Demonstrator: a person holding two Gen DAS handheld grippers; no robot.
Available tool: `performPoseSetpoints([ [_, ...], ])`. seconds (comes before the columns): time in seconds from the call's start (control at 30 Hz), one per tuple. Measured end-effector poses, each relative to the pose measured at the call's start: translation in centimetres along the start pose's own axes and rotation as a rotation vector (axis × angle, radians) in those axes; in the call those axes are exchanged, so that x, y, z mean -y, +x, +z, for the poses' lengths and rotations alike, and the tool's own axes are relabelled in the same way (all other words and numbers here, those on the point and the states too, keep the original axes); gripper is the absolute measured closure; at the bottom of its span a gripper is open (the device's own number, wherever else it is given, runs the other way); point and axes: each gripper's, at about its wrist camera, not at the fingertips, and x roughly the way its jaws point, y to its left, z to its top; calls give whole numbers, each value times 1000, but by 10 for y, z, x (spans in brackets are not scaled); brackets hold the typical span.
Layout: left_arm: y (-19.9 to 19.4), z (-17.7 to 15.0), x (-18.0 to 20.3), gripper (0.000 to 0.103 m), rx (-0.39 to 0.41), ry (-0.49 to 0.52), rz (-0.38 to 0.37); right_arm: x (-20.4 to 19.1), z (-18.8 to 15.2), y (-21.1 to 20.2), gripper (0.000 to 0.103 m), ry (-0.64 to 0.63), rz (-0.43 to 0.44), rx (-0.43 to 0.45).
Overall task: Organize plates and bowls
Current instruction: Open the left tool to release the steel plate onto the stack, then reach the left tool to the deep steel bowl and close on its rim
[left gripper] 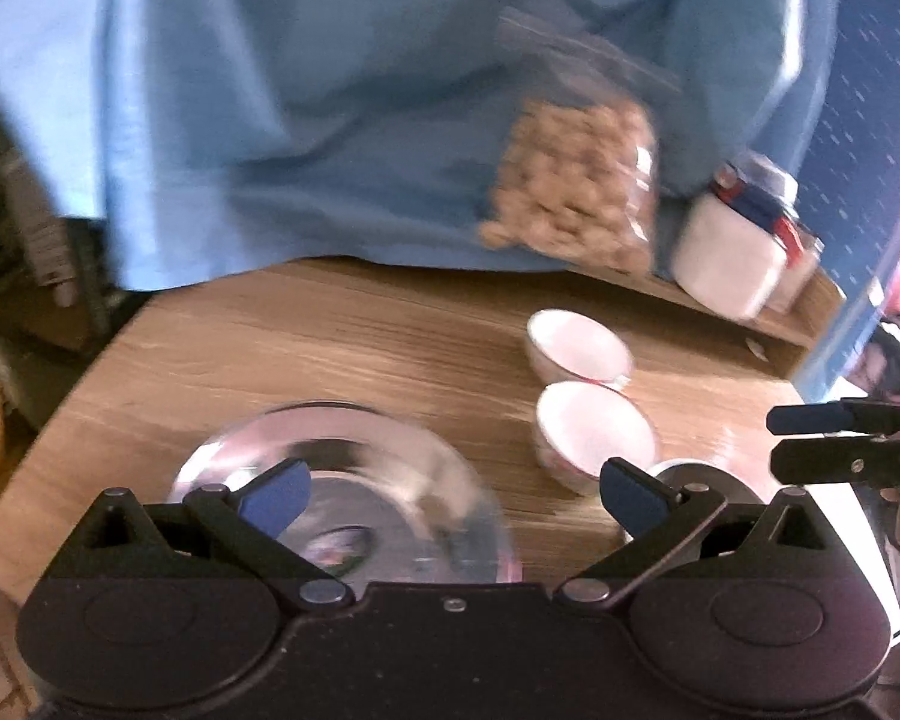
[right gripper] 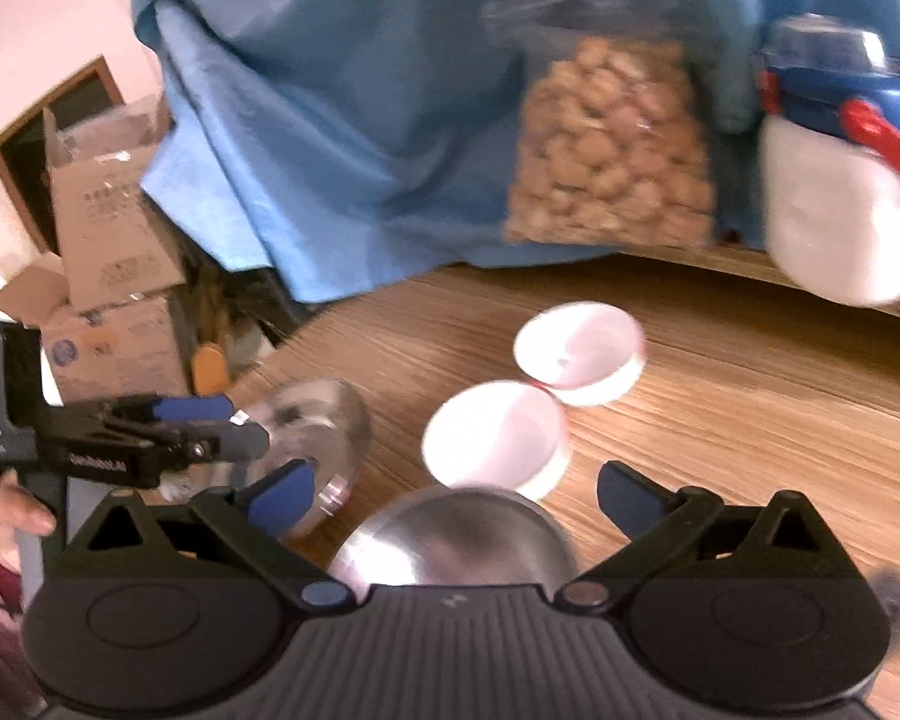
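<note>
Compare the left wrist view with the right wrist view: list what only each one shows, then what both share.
Only the left wrist view: the full glass plate under the open left gripper, with nothing between its jaws.

Only the right wrist view: cardboard boxes off the table, and the steel bowl clearly, below the open right gripper.

Both: two white bowls side by side on the wooden table, the snack bag, the white jar and the blue cloth.

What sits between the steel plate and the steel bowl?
Only bare wooden table between steel plate and steel bowl, in the left wrist view.
</note>
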Motion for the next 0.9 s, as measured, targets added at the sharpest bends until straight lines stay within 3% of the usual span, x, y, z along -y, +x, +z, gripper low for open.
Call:
performPoseSetpoints([
  [0.33, 32, -17, 66, 1, -88, 191, -109, 5, -43, -24, 0, -121, -140, -46],
  [0.47, 35, -20, 70, 1, -110, 173, -128, 6, -49, -28, 0, -140, -175, -41],
  [0.67, 37, -32, 68, 1, -160, 122, -158, 12, -51, -20, 1, -102, -153, -55],
  [0.9, 35, -40, 56, 1, -148, 7, -156, 15, -50, -14, 1, -98, -138, -56],
])
